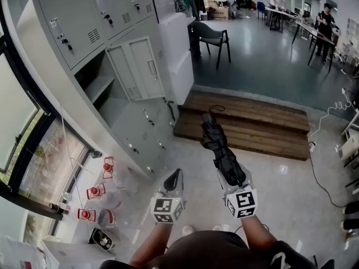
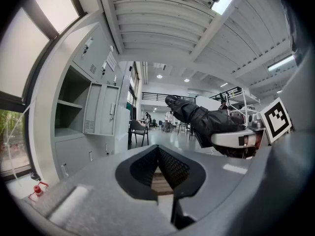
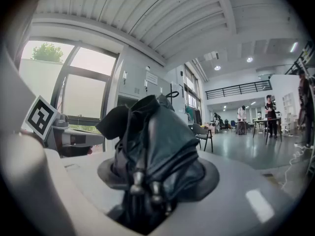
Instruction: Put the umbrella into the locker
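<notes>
The umbrella (image 1: 223,150) is black (with a dull sheen). The locker (image 1: 95,21) is pale grey. The 2 tools, left tool (image 1: 175,175) and right tool (image 1: 231,176), are grey, their marker cubes (image 1: 166,210) patterned black-and-white. The step (image 1: 252,125) is brown wood.

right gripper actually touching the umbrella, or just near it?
Touching. In the right gripper view the folded umbrella sits clamped between the right gripper's jaws, pads pressed on its fabric. The head view shows it sticking out ahead of them.
</notes>
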{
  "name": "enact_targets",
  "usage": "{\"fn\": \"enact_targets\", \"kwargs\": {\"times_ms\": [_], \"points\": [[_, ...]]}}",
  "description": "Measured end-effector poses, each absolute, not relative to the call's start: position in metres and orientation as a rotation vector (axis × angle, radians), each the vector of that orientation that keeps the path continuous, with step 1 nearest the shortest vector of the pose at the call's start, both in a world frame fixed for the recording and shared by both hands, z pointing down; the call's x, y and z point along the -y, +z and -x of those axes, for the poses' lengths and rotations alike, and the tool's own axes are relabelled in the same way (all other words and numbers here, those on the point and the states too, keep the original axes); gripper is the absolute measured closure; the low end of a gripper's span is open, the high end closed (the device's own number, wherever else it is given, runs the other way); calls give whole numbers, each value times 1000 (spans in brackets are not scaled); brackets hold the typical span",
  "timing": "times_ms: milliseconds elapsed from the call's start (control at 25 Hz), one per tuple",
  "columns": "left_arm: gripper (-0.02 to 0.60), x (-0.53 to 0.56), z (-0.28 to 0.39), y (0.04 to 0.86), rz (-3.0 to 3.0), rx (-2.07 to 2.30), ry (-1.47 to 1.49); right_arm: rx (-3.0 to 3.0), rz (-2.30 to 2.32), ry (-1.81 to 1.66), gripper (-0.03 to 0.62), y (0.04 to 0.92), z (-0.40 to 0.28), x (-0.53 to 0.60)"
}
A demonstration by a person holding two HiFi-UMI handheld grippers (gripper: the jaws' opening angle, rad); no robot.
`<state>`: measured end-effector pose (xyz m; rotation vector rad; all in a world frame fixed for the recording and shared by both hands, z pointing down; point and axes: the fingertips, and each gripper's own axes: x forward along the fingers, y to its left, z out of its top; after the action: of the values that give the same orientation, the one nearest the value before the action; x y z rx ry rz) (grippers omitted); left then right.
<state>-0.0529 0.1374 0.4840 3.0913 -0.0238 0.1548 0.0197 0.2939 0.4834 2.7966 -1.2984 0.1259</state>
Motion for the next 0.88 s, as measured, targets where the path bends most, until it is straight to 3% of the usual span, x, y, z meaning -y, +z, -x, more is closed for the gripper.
{"fn": "enact_targets", "kwargs": {"times_ms": [880], "points": [[577, -103, 75, 482, -3086, 74, 131, 1442, -2768, 38, 367, 458, 5, -247]]}}
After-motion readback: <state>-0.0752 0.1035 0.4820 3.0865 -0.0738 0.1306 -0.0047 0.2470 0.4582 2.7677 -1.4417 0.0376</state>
